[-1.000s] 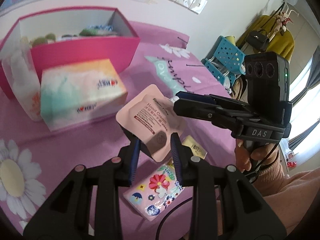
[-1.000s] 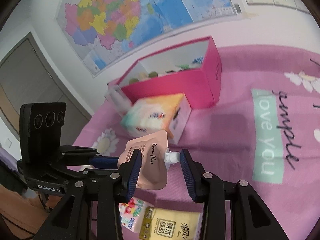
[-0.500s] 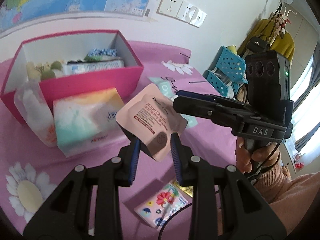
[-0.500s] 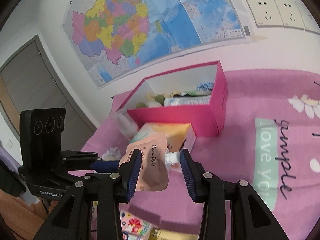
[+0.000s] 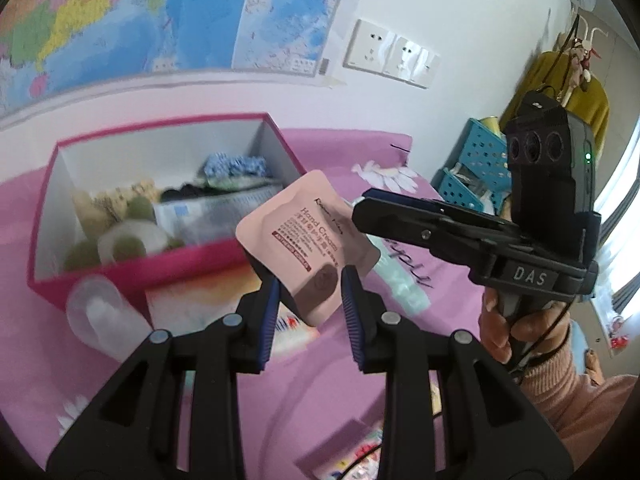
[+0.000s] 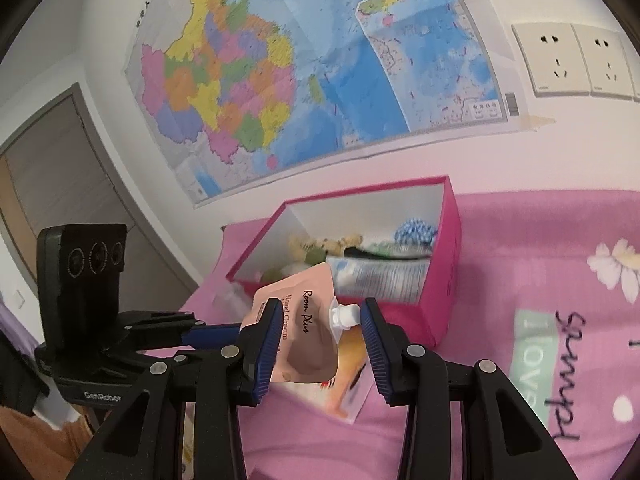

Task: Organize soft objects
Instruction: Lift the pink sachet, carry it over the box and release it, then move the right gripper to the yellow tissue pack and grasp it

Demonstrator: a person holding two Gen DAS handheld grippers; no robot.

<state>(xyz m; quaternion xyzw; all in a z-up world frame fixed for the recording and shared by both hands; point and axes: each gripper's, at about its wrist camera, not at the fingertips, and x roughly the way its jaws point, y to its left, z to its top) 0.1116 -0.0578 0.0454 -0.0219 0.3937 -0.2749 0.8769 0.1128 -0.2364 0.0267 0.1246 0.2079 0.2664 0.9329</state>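
A pink hand cream pouch (image 5: pixel 304 240) (image 6: pixel 304 332) with a white spout hangs in the air in front of the open pink box (image 5: pixel 160 268) (image 6: pixel 436 304). My left gripper (image 5: pixel 310 304) (image 6: pixel 236 332) is shut on the pouch's lower corner. My right gripper (image 6: pixel 320 328) (image 5: pixel 360 208) comes in from the right and is shut at the spout end, with the white cap beside its right finger. The box holds several soft items, among them a blue knit piece, green and cream pieces and a white pack.
A tissue pack (image 5: pixel 192 300) (image 6: pixel 352 384) and a clear plastic bag (image 5: pixel 100 320) lie against the box front on the pink cloth. A floral packet (image 5: pixel 360 460) lies near the bottom edge. A blue basket (image 5: pixel 472 168) stands at the right. A person's hand (image 5: pixel 508 332) grips the right handle.
Both grippers have risen together with the pouch between them and drawn closer to the pink box. The box's inside now shows more fully. Neither grip has changed.
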